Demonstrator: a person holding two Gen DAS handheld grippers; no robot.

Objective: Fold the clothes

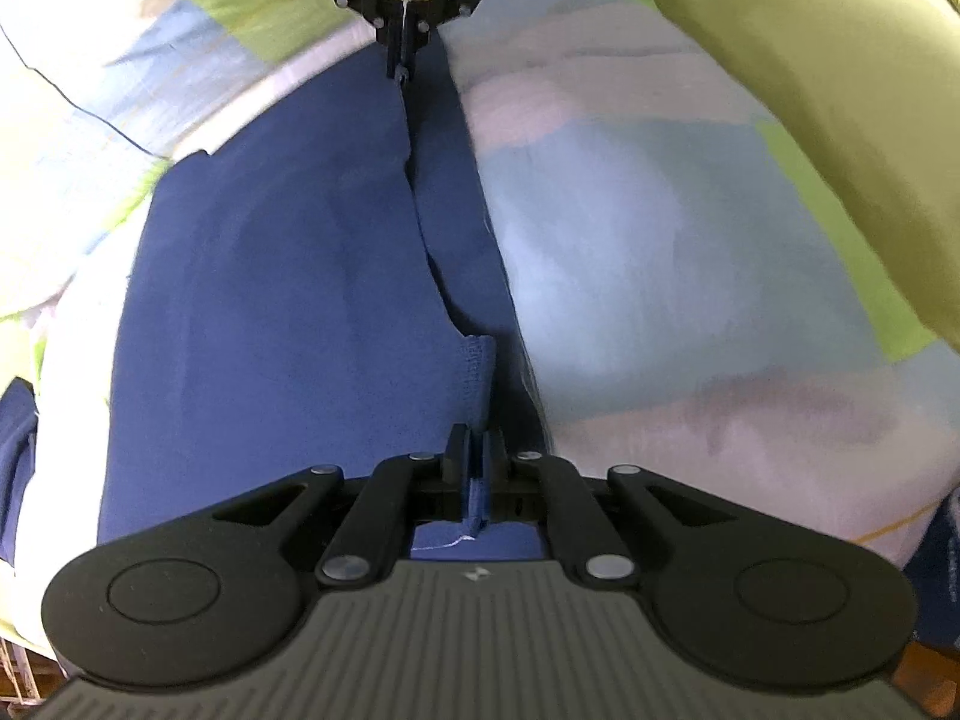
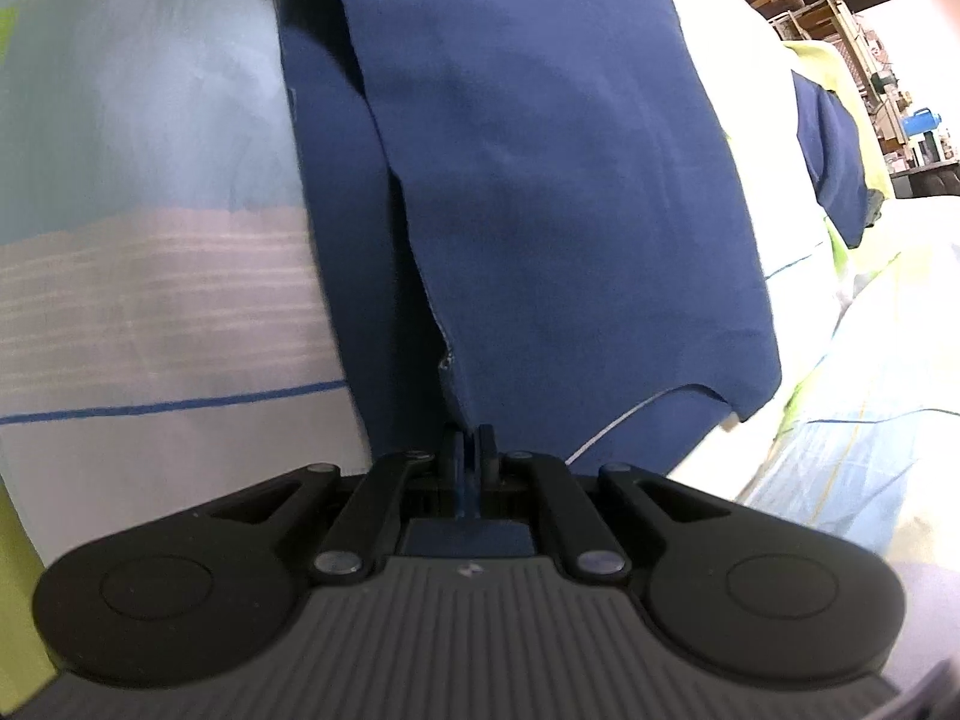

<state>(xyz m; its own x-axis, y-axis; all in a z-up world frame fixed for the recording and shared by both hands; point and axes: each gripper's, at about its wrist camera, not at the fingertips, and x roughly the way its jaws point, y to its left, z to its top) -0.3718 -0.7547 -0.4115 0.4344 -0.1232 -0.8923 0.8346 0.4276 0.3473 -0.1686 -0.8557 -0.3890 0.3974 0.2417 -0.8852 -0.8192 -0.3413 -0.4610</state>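
A dark blue garment (image 1: 270,312) was seen spread over a patterned bedsheet (image 1: 630,228) printed in pale blue, lilac, white and green blocks. The cloth was plain, matte and smooth, with only soft creases across it. In the left wrist view, a folded edge ran down the middle of the garment, from the far hand-held gripper to the near one, so that one layer was laid over another along a wavy line. A short hemmed tab with visible stitching was stood up just ahead of the near fingers.

The left hand-held gripper (image 1: 474,450) was closed tight on that hemmed edge, a narrow strip of blue cloth being pinched between its pads. The right hand-held gripper (image 1: 403,60) was seen at the top of the same view, also closed on the edge of the garment at its far end.

In the right wrist view, the right hand-held gripper (image 2: 469,450) was clamped on a fold of the blue garment (image 2: 540,180), which was stretched away from it across the bedsheet (image 2: 150,270). A thin white thread (image 2: 612,429) was seen trailing beside the fingers. A green pillow (image 1: 810,120) was lain at the right of the left wrist view, and cluttered shelves (image 2: 870,60) were visible past the bed.
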